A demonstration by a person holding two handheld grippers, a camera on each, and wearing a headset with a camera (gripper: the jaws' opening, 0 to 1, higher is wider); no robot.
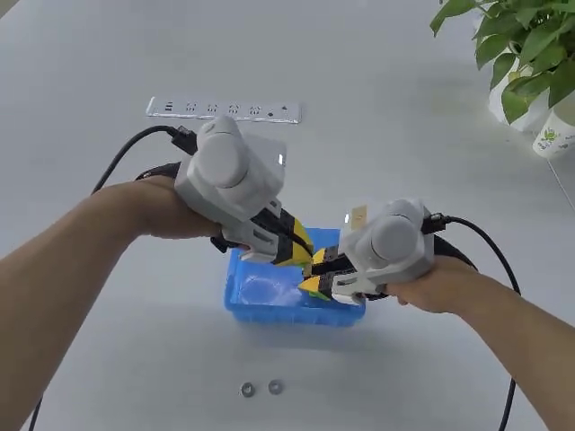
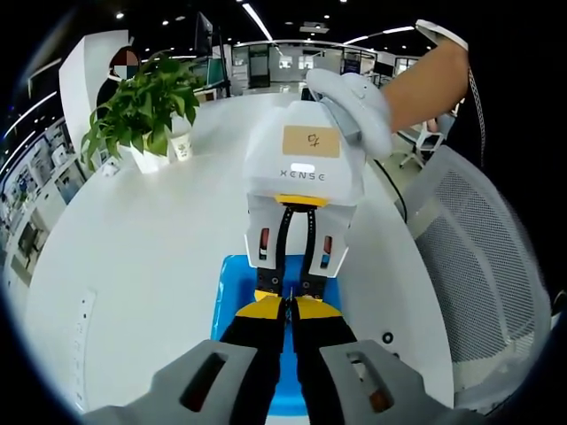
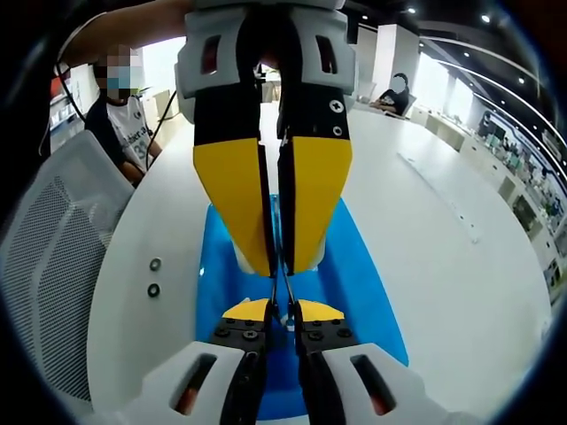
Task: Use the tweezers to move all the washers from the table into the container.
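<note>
The container (image 1: 260, 292) is showing glossy blue plastic; near it two washers (image 1: 247, 389) are glinting like bare metal, and the table (image 1: 377, 117) beneath is looking smooth, matt.

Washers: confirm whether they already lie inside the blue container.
No; two washers lie on the bare table, outside the blue container.

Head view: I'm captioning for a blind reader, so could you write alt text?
The left gripper and right gripper, each hand-held, meet tip to tip over a blue container on a white table. Two washers lie nearer the camera; a power strip lies beyond.
</note>
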